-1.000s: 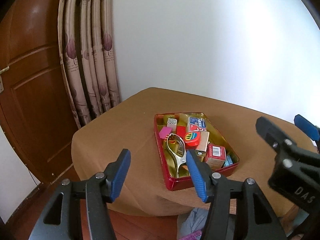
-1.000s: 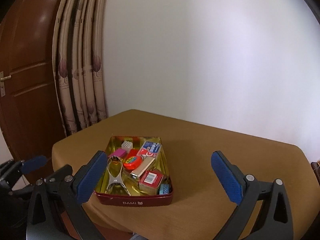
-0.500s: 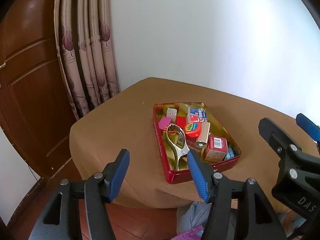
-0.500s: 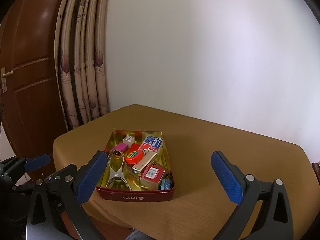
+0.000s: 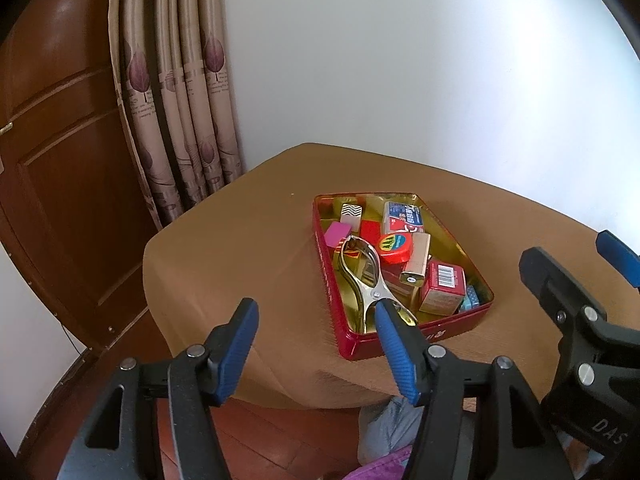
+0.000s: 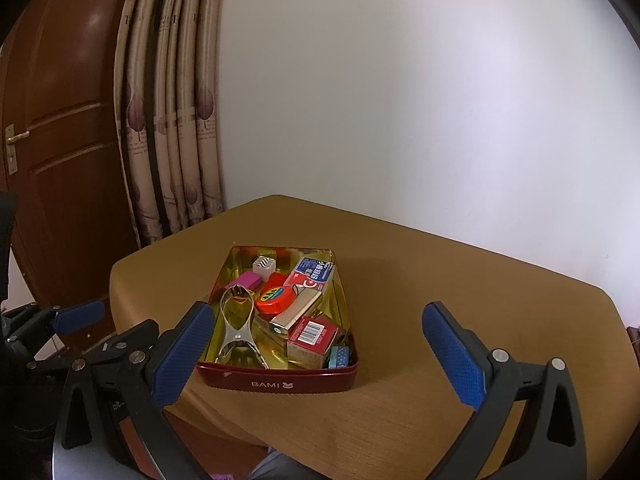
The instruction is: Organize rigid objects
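A: Where is the tin [image 6: 280, 380] sitting?

B: On the brown table [image 6: 440, 280], near its front left corner in the right wrist view, in the lower middle of the frame. It is red outside, gold inside, with no lid on it.

A: What is in it?

B: A metal tool [image 5: 362, 276] lies along the left side. Beside it sit a round red tape measure [image 5: 396, 247], a small red box with a barcode [image 5: 443, 286], a blue and red carton [image 5: 404, 216] at the far end, and a pink block [image 5: 336, 233].

A: And the left gripper [image 5: 316, 344]?

B: Its jaws stand apart with nothing between them, low in the left wrist view, short of the table edge. Its right blue pad overlaps the tin's near corner in the picture.

A: The right gripper [image 6: 320, 356]?

B: Spread wide, holding nothing. In its own view the tin appears between its blue pads, untouched.

A: Anything else?

B: A curtain [image 6: 172, 120] and a wooden door [image 6: 60, 140] fill the upper left.
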A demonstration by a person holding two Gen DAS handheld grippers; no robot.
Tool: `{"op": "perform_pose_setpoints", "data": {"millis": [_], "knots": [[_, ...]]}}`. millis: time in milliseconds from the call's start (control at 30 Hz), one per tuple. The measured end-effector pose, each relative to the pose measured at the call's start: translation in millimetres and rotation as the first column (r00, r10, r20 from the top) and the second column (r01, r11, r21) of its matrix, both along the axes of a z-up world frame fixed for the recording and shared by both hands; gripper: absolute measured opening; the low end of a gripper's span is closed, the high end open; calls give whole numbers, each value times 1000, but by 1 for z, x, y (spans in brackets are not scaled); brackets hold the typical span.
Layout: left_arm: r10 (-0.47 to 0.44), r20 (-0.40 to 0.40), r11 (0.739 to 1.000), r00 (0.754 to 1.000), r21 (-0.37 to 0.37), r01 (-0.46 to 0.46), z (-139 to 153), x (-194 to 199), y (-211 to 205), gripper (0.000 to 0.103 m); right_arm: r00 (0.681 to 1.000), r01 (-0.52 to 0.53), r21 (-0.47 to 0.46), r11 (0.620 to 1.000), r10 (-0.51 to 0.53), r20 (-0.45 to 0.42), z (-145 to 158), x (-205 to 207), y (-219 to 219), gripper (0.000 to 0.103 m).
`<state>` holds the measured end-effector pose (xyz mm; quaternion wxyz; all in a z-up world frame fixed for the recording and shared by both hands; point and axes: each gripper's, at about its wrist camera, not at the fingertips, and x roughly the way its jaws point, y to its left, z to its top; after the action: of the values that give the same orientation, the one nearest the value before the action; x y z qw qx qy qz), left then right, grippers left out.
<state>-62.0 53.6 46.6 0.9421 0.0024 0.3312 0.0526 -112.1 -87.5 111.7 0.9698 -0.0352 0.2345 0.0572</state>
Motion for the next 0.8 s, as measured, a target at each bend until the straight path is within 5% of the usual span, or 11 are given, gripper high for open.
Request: {"op": "perform_pose_setpoints", "data": {"millis": [800], "knots": [[2,8,1000,1000,4,-2,-2,0,-1,65,999,21,-24,999,-20,31,-2,0,-1,103]]}}
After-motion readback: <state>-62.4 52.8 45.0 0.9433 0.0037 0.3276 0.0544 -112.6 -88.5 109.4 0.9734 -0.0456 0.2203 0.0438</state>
